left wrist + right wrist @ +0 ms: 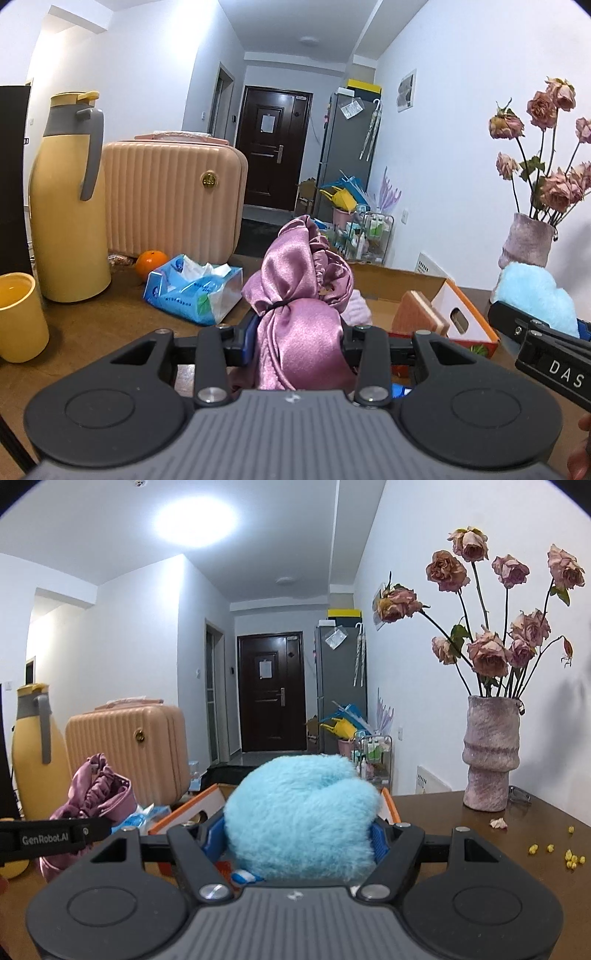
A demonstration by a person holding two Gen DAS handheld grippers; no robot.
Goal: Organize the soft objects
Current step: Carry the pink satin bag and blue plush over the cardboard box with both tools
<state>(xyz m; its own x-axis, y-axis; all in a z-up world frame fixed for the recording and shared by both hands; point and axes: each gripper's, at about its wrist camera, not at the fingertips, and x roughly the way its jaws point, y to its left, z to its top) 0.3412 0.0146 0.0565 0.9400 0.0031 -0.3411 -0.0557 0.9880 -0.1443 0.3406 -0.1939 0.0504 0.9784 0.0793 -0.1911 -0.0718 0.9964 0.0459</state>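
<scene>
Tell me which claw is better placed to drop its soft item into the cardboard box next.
Probably the left. The left claw grips the purple satin bundle with the open cardboard box directly ahead. The right claw holds the blue fluffy item farther toward the vase.

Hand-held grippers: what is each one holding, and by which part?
The left hand-held gripper clamps the purple satin bundle at its lower half, below the black tie. The right hand-held gripper squeezes the fluffy blue item across its sides.
</scene>
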